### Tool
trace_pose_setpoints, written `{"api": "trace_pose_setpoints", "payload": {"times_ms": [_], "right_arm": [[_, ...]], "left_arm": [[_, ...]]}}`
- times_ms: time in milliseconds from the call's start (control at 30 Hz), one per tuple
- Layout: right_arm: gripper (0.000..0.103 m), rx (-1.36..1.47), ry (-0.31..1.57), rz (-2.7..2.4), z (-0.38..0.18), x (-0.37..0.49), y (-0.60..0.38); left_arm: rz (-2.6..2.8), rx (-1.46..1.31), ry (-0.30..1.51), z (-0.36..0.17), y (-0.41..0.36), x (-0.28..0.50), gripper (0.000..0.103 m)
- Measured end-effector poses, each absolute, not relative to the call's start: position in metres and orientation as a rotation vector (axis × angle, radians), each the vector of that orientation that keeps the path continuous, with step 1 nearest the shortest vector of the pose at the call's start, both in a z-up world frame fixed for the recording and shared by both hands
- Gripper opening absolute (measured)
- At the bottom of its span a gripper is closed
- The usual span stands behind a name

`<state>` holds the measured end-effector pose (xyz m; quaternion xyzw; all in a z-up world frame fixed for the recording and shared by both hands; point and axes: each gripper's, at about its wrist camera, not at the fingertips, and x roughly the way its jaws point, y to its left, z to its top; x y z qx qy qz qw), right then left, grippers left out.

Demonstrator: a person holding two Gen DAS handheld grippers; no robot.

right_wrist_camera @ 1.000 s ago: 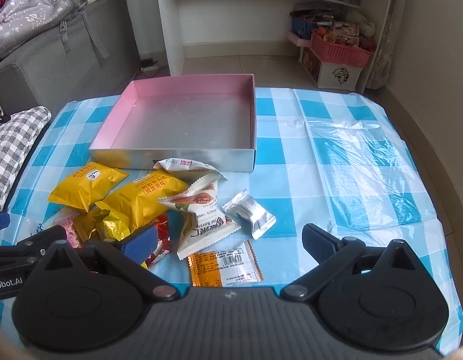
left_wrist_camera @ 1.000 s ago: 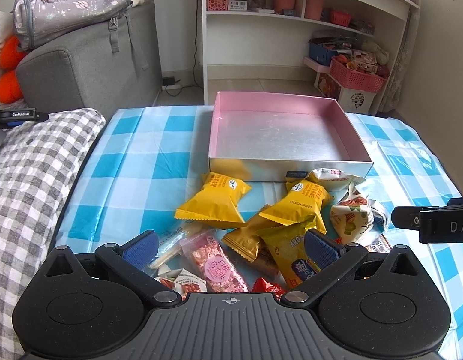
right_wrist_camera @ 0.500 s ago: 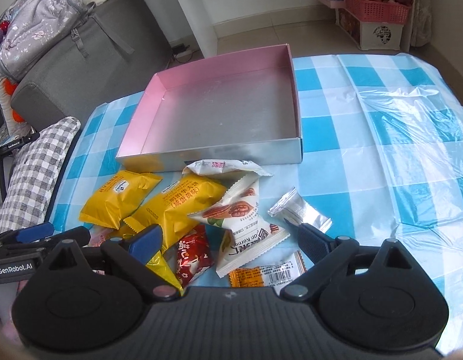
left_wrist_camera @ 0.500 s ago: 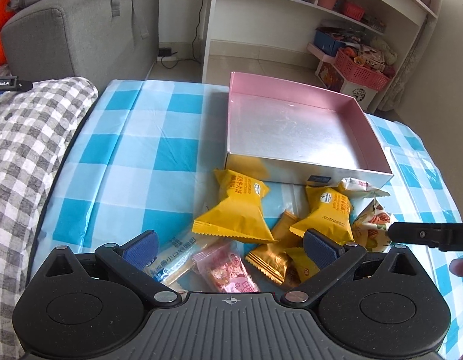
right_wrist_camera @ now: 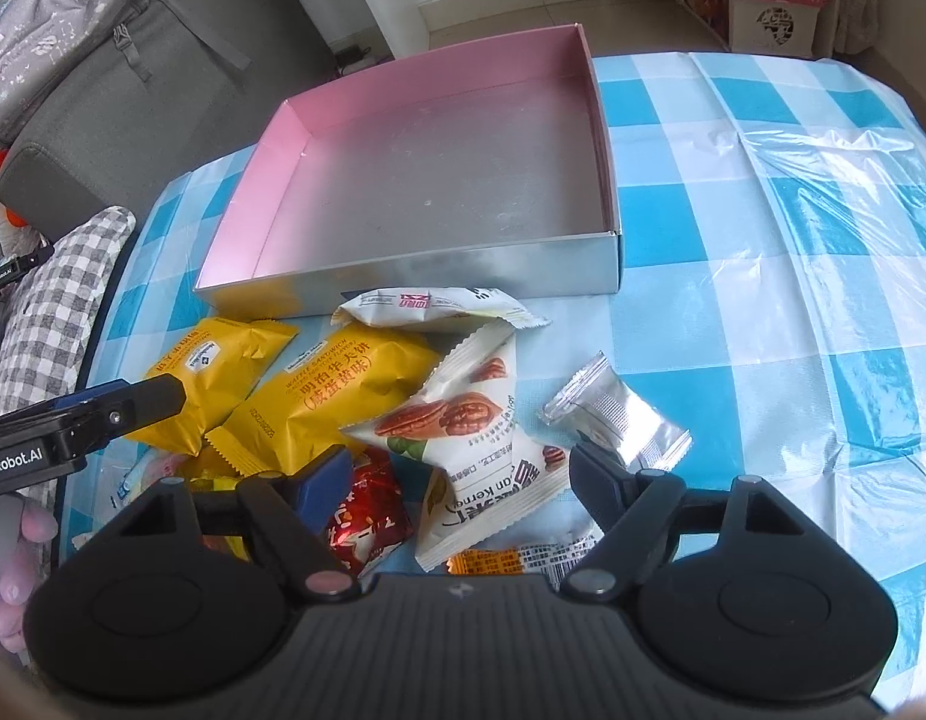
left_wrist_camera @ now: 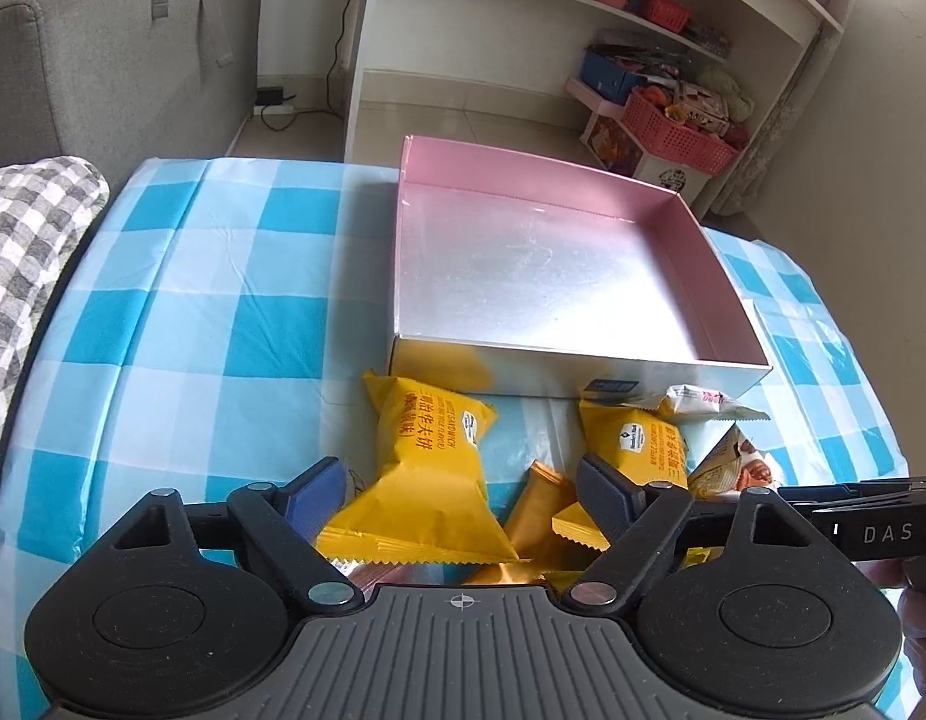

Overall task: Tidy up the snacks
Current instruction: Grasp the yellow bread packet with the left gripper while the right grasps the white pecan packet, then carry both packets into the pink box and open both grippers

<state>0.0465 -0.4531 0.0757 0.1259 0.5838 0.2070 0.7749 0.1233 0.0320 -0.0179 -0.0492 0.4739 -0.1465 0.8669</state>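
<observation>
Left gripper (left_wrist_camera: 463,495) over the near edge of the tabletop, jaws closing, a yellow wafer packet (left_wrist_camera: 430,468) between the fingers; whether the pads touch it yet, cannot tell. Small golden-orange packets (left_wrist_camera: 538,510) just beside that packet, partly under the right-hand finger. Farther on, a second yellow packet (left_wrist_camera: 634,441) close to the front wall of the pink box (left_wrist_camera: 730,276).

Right gripper (right_wrist_camera: 457,480) also low over the near edge, jaws closing, straddling a white pecan packet (right_wrist_camera: 475,450); pads not seen pressing on it. Red foil snack (right_wrist_camera: 367,507) against the blue left pad, tucked under the pecan packet's edge. Orange barcode sachet (right_wrist_camera: 505,561) closest to the near edge, half hidden by the gripper body. Silver foil pouch (right_wrist_camera: 619,414) just beyond the right finger, apart from the heap. White flat packet (right_wrist_camera: 439,306) touching the box's front wall.

Box standing toward the far edge of the blue-checked tablecloth (right_wrist_camera: 793,300), nothing inside it. Grey checked cushion (left_wrist_camera: 25,252) along the left edge. White shelf unit (left_wrist_camera: 583,30) and red basket (left_wrist_camera: 679,132) beyond the far edge, on the floor.
</observation>
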Motion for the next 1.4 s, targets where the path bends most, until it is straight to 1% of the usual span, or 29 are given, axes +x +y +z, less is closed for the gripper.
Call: {"api": "trace_pose_setpoints", "payload": {"times_ms": [33,133,267,333,400,433,467,500,533,567,667,1033,1167,1333,1400], "right_arm": [[0.072,0.269,1.268,0.446,0.074,0.047,-0.453],[0.065,0.268,1.282,0.445,0.070,0.047,-0.452],[0.059,0.226,1.284,0.436,0.066,0.048,-0.448],[0.054,0.200,1.279,0.428,0.064,0.047,-0.445],[0.051,0.182,1.269,0.421,0.064,0.045,-0.443],[0.049,0.172,1.263,0.418,0.066,0.045,-0.442],[0.046,0.164,1.256,0.418,0.067,0.044,-0.441],[0.038,0.162,1.252,0.418,0.068,0.043,-0.441],[0.034,0.164,1.248,0.415,0.069,0.042,-0.441],[0.030,0.163,1.244,0.410,0.070,0.042,-0.441],[0.026,0.154,1.235,0.396,0.072,0.041,-0.441],[0.020,0.212,1.186,0.390,0.091,0.042,-0.448],[0.012,0.242,1.165,0.385,0.099,0.041,-0.452],[0.010,0.279,1.144,0.376,0.105,0.045,-0.458],[0.008,0.299,1.139,0.371,0.107,0.048,-0.461]], "left_arm": [[-0.295,-0.088,1.000,-0.020,0.029,0.125,0.076],[-0.271,-0.058,1.019,-0.026,0.023,0.129,0.066],[-0.261,-0.023,1.048,-0.035,0.016,0.133,0.061],[-0.256,-0.023,1.065,-0.040,0.014,0.135,0.056],[-0.243,-0.019,1.072,-0.043,0.011,0.135,0.052],[-0.234,-0.012,1.072,-0.044,0.010,0.135,0.048],[-0.223,-0.005,1.068,-0.044,0.008,0.135,0.044],[-0.223,-0.007,1.070,-0.044,0.008,0.135,0.043],[-0.224,-0.012,1.071,-0.043,0.007,0.134,0.041],[-0.221,-0.016,1.069,-0.042,0.007,0.133,0.040],[-0.212,-0.017,1.060,-0.038,0.009,0.131,0.037],[-0.240,-0.047,0.995,-0.009,0.022,0.111,0.035],[-0.243,-0.050,0.970,0.002,0.026,0.106,0.035],[-0.257,-0.088,0.940,0.013,0.027,0.104,0.035],[-0.258,-0.099,0.927,0.017,0.027,0.104,0.035]]}}
